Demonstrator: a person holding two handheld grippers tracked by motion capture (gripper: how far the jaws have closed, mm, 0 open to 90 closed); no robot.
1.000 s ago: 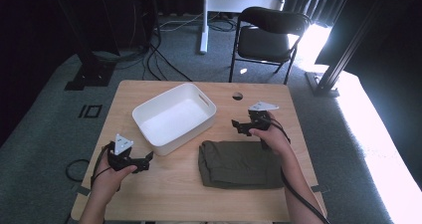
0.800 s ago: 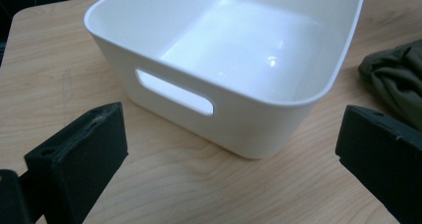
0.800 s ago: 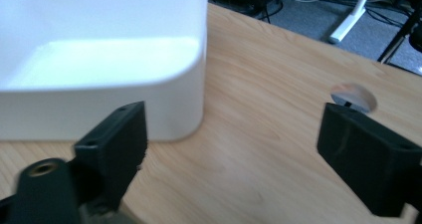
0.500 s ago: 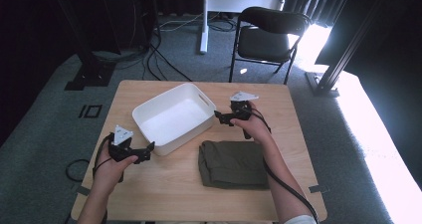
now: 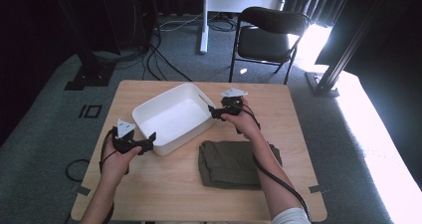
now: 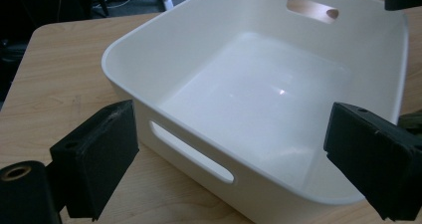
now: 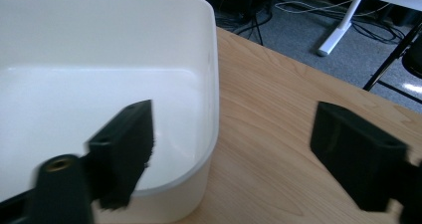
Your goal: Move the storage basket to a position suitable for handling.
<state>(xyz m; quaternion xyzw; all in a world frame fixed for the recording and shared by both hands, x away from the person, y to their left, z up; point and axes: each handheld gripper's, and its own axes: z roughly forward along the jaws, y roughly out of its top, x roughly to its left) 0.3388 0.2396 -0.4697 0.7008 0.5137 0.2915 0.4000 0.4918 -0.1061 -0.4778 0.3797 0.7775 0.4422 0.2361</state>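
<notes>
On the wooden bench [image 5: 149, 184] my left claw [image 5: 148, 140] and right claw [image 5: 213, 110], both released, flank the empty white plastic bin [image 5: 171, 115], apparently for lifting it

- My high view looks forward and down over the whole tabletop [image 5: 164, 184].
- My left claw view sits close at the white tub [image 6: 259, 89], facing its handle slot.
- My right claw view faces the same tub's opposite rim.
</notes>
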